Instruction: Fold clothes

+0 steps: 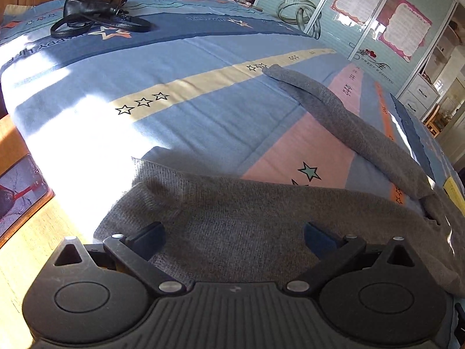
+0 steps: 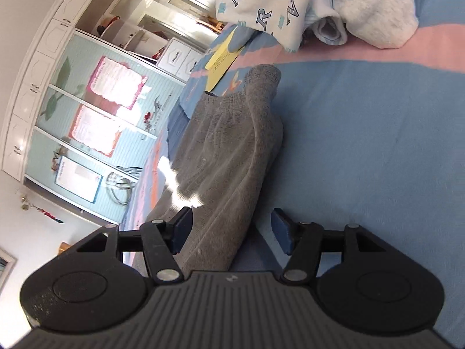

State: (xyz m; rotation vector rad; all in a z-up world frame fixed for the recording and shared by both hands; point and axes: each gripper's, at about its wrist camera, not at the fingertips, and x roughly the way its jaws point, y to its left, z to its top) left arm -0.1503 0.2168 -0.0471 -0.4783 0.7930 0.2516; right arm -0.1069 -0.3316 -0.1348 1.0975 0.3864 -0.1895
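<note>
1. A grey knitted sweater point(image 1: 261, 226) lies on a bed point(image 1: 203, 116) with a blue, pink and cream striped cover. In the left wrist view its body sits directly under and ahead of the left gripper point(image 1: 232, 238), whose jaws stand wide apart, pressing on nothing. One sleeve point(image 1: 348, 122) stretches ahead and to the right.
2. The right gripper point(image 2: 231, 232) is also open, turned on its side. A fold of the sweater point(image 2: 226, 160) passes between its jaws, touching neither pad clearly.
3. Risk: closing here may pinch the bed cover with the knit, dragging both.
4. Risk: a shallow bite on loose knit could slip when lifted, spoiling the fold.
5. Risk: the outstretched sleeve may trail and bunch.
6. A black handbag point(image 1: 93, 11) lies far ahead, well apart.
</note>
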